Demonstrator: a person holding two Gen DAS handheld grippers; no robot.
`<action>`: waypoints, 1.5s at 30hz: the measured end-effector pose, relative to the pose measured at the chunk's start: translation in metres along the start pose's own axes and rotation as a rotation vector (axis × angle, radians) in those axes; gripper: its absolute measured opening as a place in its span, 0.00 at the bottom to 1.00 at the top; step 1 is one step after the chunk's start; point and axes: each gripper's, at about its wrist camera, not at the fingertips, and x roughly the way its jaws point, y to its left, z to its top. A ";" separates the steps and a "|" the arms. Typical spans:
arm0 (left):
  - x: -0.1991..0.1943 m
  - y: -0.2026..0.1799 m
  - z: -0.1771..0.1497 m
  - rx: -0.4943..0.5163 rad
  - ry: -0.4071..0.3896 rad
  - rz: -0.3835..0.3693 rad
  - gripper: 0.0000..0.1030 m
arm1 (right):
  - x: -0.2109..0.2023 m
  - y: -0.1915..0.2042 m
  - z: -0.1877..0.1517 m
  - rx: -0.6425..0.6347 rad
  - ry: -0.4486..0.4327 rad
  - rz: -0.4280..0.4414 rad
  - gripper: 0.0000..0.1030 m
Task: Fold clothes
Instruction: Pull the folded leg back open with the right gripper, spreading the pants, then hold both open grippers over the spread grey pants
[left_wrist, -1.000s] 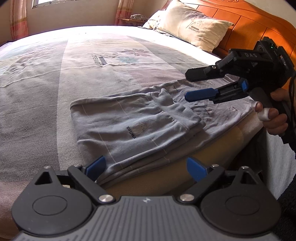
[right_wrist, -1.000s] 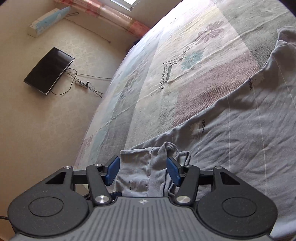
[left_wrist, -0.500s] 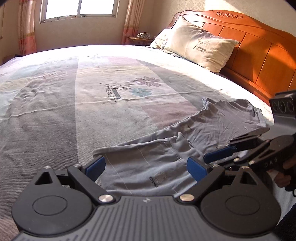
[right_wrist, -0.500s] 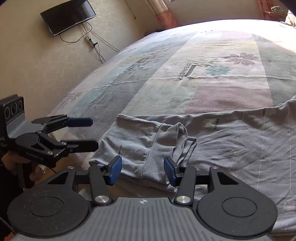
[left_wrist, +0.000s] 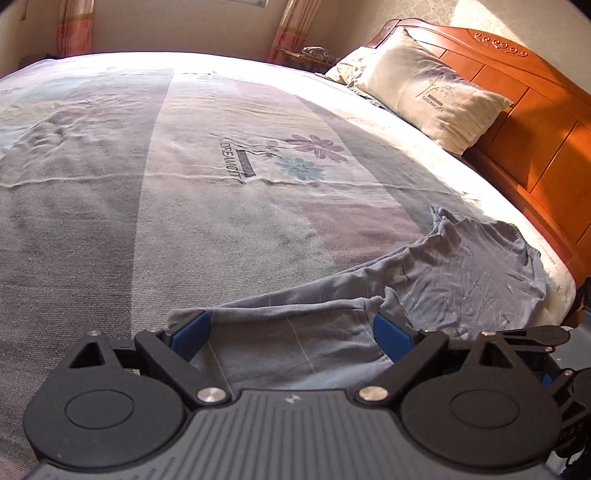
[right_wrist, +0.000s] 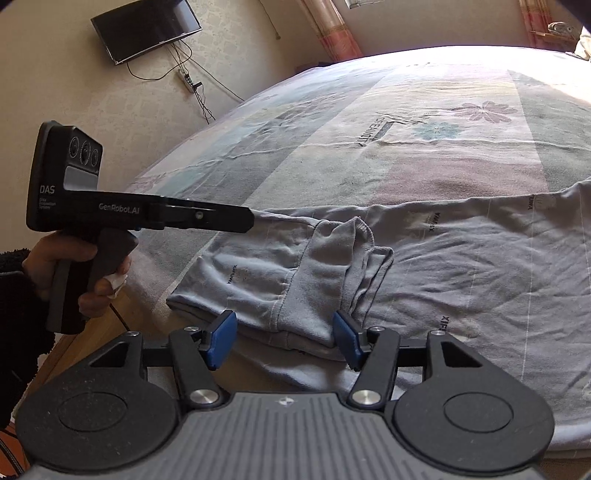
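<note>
A grey-blue garment (left_wrist: 461, 280) with thin pale lines lies along the near edge of the bed, its ribbed cuffs (right_wrist: 332, 258) folded back over one end. My left gripper (left_wrist: 291, 336) is open wide, its blue pads either side of the garment's left end. In the right wrist view a hand (right_wrist: 74, 266) holds that left gripper (right_wrist: 245, 221) side-on above the same end. My right gripper (right_wrist: 284, 339) straddles the folded cuffs; its jaws are opening and the pads do not press the cloth.
The striped flowered bedsheet (left_wrist: 221, 184) covers a wide bed. A pillow (left_wrist: 432, 92) leans on the orange wooden headboard (left_wrist: 535, 122) at the far right. A wall TV (right_wrist: 147, 26) and a power strip (right_wrist: 186, 79) hang beyond the bed's foot.
My left gripper has travelled along the garment to its left end. The right gripper has rolled level and stays over the folded cuffs, its jaws a little wider than half a second ago.
</note>
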 end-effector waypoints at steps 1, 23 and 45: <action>0.006 -0.004 0.001 0.022 0.013 0.027 0.92 | 0.000 0.000 -0.001 0.005 -0.004 0.001 0.62; -0.035 -0.121 0.006 0.164 0.016 0.114 0.93 | -0.118 -0.095 -0.036 0.266 -0.152 -0.306 0.76; 0.032 -0.271 0.030 0.292 0.050 -0.027 0.93 | -0.205 -0.223 -0.063 0.563 -0.289 -0.209 0.90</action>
